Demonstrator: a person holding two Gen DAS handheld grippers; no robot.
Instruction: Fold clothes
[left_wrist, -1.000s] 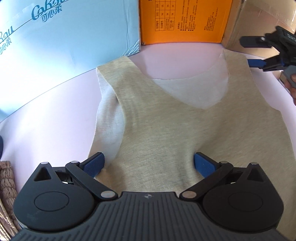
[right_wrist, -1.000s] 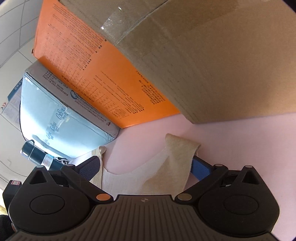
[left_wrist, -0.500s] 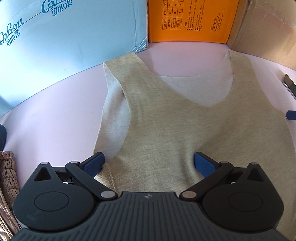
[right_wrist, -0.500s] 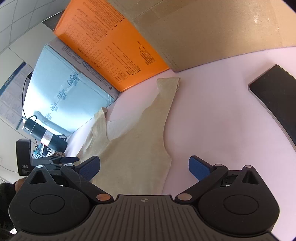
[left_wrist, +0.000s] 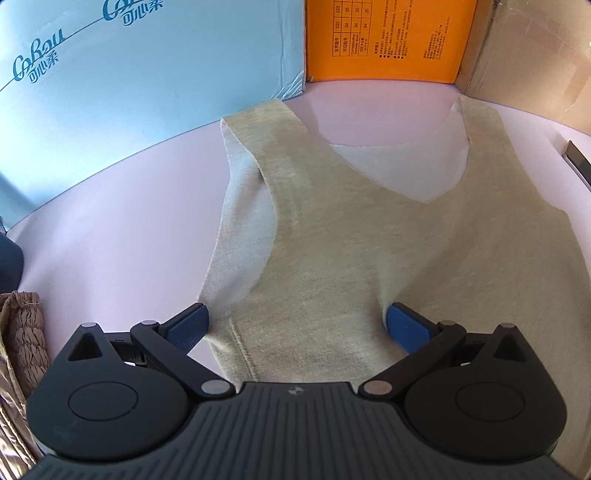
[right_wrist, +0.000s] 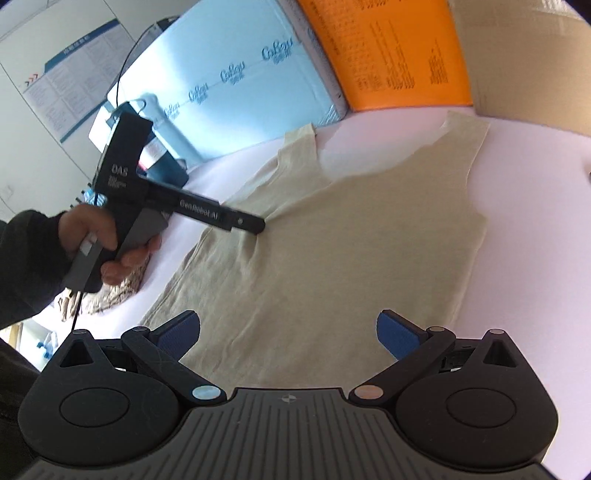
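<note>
While the beige sleeveless knit vest (left_wrist: 369, 258) lies spread flat on the pale pink table (left_wrist: 129, 221), straps toward twelve o'clock, keep your left gripper (left_wrist: 297, 323) and right gripper (right_wrist: 286, 330) spread apart, empty, low over its edges.

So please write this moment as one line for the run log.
stage: fold not begun | tank top: flat on pink table | left gripper: open, over its side edge | right gripper: open, above it
</note>
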